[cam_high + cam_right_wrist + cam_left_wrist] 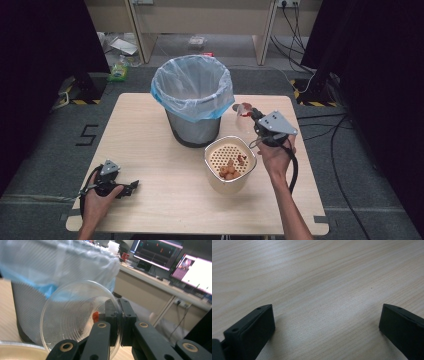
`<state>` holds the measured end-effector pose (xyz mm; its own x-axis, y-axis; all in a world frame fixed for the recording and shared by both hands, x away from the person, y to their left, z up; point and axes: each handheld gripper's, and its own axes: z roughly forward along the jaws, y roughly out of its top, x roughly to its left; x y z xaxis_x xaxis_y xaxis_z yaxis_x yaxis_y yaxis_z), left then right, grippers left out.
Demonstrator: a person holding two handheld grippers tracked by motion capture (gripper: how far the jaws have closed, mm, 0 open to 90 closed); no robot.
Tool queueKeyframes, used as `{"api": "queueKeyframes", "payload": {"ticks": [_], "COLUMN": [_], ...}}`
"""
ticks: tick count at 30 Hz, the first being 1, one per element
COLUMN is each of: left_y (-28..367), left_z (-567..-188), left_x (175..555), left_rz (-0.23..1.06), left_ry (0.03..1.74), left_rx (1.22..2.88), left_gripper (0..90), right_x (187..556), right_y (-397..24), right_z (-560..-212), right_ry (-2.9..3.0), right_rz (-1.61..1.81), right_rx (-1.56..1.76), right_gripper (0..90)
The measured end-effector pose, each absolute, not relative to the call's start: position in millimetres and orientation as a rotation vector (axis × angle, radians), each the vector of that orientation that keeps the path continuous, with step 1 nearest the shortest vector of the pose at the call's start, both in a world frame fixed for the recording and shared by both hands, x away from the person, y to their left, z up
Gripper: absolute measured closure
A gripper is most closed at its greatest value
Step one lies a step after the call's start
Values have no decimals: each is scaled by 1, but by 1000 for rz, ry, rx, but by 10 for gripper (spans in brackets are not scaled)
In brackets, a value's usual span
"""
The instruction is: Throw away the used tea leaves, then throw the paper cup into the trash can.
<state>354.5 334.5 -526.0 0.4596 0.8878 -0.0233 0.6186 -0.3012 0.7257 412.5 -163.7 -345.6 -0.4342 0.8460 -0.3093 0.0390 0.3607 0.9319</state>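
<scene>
My right gripper [252, 114] is shut on the rim of a clear plastic dish [242, 116], held tilted on edge just right of the trash bin [193, 100]. Up close, the clear plastic dish [77, 320] carries a small red scrap and brown smears, and my right gripper [117, 315] clamps its edge. Below it stands a cream strainer bowl [230, 162] with brown and red food bits inside. My left gripper [131, 188] rests open at the table's near left; its jaws stand wide apart over bare wood [324, 302].
The mesh trash bin lined with a blue-white bag [50, 267] stands at the table's [150, 165] back centre. Cables [345, 125] and clutter lie on the floor beyond. A desk with monitors [175, 262] stands behind the bin.
</scene>
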Motion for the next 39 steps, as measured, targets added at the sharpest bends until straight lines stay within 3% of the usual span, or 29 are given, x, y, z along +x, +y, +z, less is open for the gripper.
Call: {"api": "queueKeyframes", "payload": {"ticks": [15, 39], "left_y": [335, 334], "left_z": [-526, -526], "left_x": [355, 355], "left_rz": [511, 512], "left_ry": [1252, 1252], "left_rx": [2035, 2034], "left_gripper": [0, 0], "right_x": [443, 483], "right_y": [-183, -145], "right_z": [-301, -227], "right_ry": [1748, 1760], "right_rz": [1268, 1271], "right_rx": [916, 854], "right_gripper": [873, 870]}}
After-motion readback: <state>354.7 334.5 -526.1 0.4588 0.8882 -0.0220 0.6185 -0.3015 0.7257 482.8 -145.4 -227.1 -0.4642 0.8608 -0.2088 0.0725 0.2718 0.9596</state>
